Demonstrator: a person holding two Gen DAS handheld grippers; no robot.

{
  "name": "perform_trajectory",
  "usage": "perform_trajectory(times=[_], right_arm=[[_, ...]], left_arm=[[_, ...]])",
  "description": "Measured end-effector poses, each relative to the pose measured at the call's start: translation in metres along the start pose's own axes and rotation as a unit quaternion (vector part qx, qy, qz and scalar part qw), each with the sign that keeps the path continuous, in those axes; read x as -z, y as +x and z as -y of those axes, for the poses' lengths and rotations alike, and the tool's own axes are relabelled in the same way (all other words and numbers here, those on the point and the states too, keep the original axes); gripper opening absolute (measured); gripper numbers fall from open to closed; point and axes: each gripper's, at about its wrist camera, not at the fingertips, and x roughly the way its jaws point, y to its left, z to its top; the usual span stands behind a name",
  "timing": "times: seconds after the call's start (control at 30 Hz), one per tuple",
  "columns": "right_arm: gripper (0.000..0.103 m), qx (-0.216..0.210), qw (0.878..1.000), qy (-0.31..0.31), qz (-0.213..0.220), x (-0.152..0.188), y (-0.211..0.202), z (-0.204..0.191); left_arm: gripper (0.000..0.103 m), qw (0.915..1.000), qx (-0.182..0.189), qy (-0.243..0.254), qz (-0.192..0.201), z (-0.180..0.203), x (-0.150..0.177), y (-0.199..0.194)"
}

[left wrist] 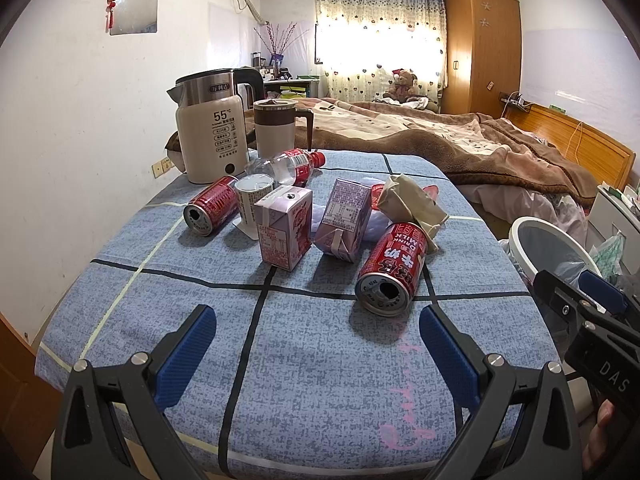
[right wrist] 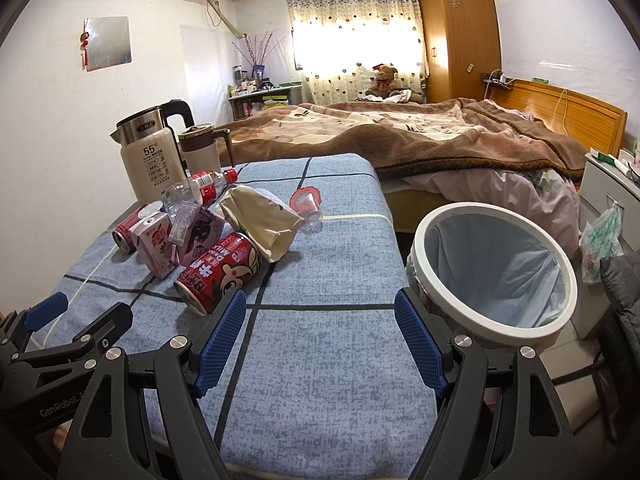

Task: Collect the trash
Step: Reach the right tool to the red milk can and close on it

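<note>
Near can [left wrist: 387,269] lies on its side, mouth toward the tools, just ahead-right of the open, empty left tool [left wrist: 318,352]; right tool [right wrist: 318,338] also open, bin [right wrist: 494,268] to its right.

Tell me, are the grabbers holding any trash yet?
No. The left gripper and the right gripper are both open with nothing between their fingers. The nearest can lies untouched on the table.

A home bedroom is showing ahead of the grippers: a bed [right wrist: 420,136] under a rumpled brown blanket is stretching toward a curtained window [right wrist: 352,40], a teddy bear [right wrist: 384,80] is sitting beyond it, and a wooden wardrobe [right wrist: 460,32] is standing far right (a kettle [left wrist: 212,136] is waiting ahead left).
</note>
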Motion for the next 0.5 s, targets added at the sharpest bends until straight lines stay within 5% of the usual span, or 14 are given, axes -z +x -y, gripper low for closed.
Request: perform_trajectory(times=[0.23,0.5], right_arm=[[0.077,-0.005,1.0,0.01,-0.019,0.001,0.012,0.001],[0.077,-0.087,0.994,0.037,-0.06,-0.002,0.047,-0.012]], left_arm=[[0.103,0.9999,0.006,-0.003,-0.009,-0.008,0.0,0.006],[0.103,0.9987,0.021,-0.03,-0.034,-0.043,-0.001,0.025]])
